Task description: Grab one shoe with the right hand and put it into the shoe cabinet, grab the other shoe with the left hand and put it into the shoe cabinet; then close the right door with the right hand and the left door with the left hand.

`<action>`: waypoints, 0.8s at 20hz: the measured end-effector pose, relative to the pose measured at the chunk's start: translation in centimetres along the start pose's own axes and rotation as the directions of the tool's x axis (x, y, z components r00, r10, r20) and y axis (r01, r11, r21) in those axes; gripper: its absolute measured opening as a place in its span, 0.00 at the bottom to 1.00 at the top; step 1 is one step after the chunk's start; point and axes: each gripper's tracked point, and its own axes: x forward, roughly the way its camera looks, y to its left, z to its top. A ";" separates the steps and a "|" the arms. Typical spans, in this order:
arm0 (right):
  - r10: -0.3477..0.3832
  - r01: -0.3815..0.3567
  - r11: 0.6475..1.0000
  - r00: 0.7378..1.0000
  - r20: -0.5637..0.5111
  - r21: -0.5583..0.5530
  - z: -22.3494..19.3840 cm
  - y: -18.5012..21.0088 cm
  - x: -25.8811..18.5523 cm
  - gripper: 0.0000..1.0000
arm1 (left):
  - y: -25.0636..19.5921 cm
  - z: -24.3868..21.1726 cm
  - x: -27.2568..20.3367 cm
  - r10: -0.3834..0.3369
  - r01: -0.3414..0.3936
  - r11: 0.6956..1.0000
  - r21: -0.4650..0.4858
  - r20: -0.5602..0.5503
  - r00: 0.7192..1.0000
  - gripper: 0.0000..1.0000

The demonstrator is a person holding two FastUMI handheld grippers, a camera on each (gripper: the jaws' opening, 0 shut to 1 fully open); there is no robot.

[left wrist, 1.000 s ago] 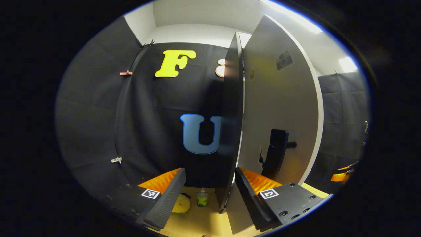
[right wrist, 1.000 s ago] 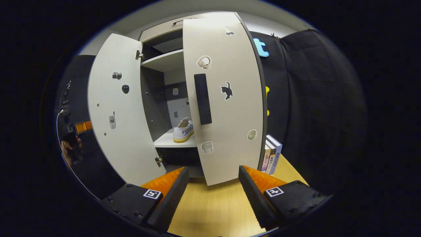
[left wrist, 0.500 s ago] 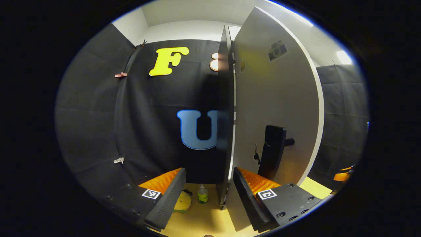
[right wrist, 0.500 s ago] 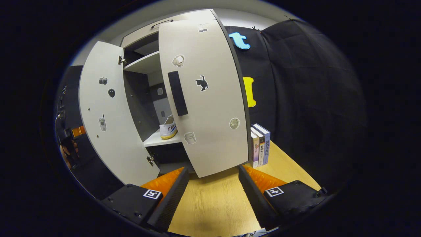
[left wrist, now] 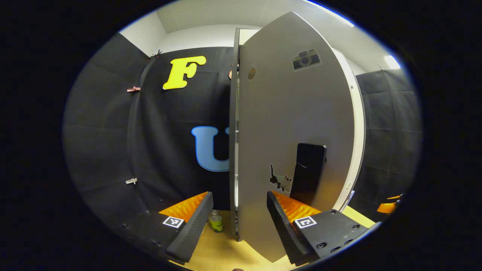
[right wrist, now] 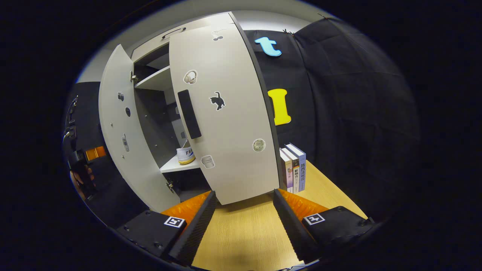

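Shoe cabinet (right wrist: 150, 56) on wooden desk (right wrist: 244, 233), both doors part open

Right door (right wrist: 226, 124) near right gripper (right wrist: 244, 210), fingers apart, holding nothing, not touching door

One shoe (right wrist: 185, 155) on shelf inside; second shoe not visible

Left gripper (left wrist: 238, 220), fingers apart, right finger close against left door (left wrist: 293, 124) by dark handle (left wrist: 307, 177); contact unclear

Risks, judged: right door, if not shut first, may clash with left door; shoe heel near shelf edge may block closing; fast swing may nudge books (right wrist: 293, 165) beside cabinet
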 end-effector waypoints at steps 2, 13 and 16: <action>-0.004 0.004 1.000 1.000 0.004 0.007 0.3 -0.8 0.3 0.98 | -2.7 -0.5 0.8 -0.046 0.045 0.998 -0.034 -0.008 0.999 0.91; 0.003 -0.002 1.000 0.999 0.051 -0.006 2.1 -1.9 0.9 0.98 | -9.5 -3.7 -2.9 -0.049 0.049 0.999 -0.009 0.032 0.998 0.94; 0.000 0.002 1.000 0.997 0.080 -0.029 2.8 -1.8 0.8 0.98 | -9.8 -5.0 -4.9 -0.045 0.047 0.997 -0.054 0.024 0.999 0.95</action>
